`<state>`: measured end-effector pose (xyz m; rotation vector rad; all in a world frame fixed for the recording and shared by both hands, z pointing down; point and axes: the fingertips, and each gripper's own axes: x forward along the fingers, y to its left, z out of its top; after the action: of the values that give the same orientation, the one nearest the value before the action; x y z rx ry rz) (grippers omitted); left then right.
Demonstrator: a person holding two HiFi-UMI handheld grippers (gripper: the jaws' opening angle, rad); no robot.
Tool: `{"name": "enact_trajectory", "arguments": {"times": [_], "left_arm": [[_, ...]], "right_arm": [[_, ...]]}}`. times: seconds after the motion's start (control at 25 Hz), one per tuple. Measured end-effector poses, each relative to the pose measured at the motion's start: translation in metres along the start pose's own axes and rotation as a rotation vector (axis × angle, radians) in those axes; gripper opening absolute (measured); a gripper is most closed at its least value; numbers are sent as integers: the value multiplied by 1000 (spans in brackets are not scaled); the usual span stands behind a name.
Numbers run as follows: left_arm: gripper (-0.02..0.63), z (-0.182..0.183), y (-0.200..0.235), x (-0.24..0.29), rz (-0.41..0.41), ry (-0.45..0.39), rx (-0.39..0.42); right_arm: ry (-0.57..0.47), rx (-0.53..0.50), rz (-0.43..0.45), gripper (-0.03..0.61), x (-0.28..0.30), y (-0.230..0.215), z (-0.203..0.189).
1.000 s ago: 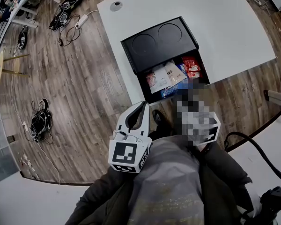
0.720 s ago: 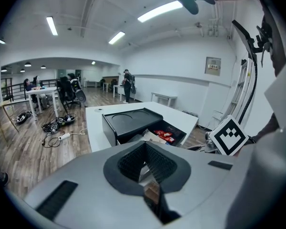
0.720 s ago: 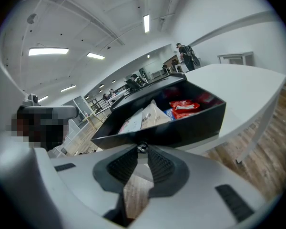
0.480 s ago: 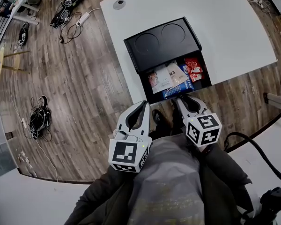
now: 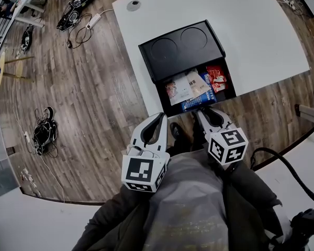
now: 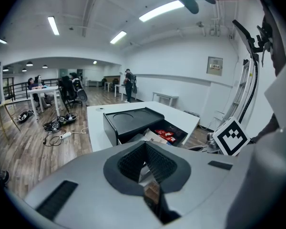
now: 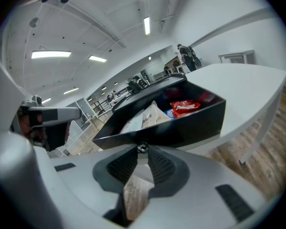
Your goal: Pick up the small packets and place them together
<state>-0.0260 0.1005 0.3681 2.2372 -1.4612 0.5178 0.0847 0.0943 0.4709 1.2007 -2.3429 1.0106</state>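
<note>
the left claw (image 5: 160, 117) is hovering over the wooden floor (image 5: 94, 103), just short of the worktop's (image 5: 261, 30) near edge. its jaws are sitting pressed tip to tip, gripping nothing. the right claw (image 5: 204, 111) is hanging beside it off the same edge, its jaws standing only a narrow slit apart — empty too, and touching nothing.

just past both tips, a black box (image 5: 180, 48) is sitting at the worktop's near left corner. the small packets are lying heaped in its open near compartment — white packets (image 5: 182, 86) at the left, a blue packet (image 5: 196, 101) along the near wall, a red packet (image 5: 215, 77) at the right. the box's near wall is standing between the claws and the packets. a lid (image 5: 178, 41) with two round recesses is covering the far half.

a round fitting (image 5: 133, 4) is sitting by the worktop's far left corner, and cables (image 5: 44, 135) are lying on the floor at the left.
</note>
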Motion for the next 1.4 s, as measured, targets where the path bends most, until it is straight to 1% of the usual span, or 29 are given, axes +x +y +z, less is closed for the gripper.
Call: {"name": "enact_trajectory", "arguments": {"times": [0.4, 0.6, 0.68, 0.8, 0.96, 1.08, 1.2, 1.4], "left_arm": [[3, 5, -5, 9, -29, -4, 1], [3, 5, -10, 16, -56, -19, -11], [3, 7, -13, 18, -76, -25, -16], [3, 14, -13, 18, -92, -45, -20], [3, 29, -9, 20, -73, -95, -23], [3, 39, -7, 20, -52, -109, -30], [3, 43, -3, 23, -28, -103, -32], [3, 48, 7, 34, 24, -77, -45]], "right_arm": [[23, -17, 17, 80, -5, -2, -5], [49, -27, -12, 84, -30, -17, -12], [33, -32, -31, 84, -43, -20, -4], [-25, -77, -48, 84, -56, -16, 25], [-107, -157, -1, 84, -55, -4, 78], [-111, -177, 46, 84, -45, 8, 104], [-63, -193, 89, 84, -27, 17, 110], [66, -221, 171, 84, 5, 24, 105]]}}
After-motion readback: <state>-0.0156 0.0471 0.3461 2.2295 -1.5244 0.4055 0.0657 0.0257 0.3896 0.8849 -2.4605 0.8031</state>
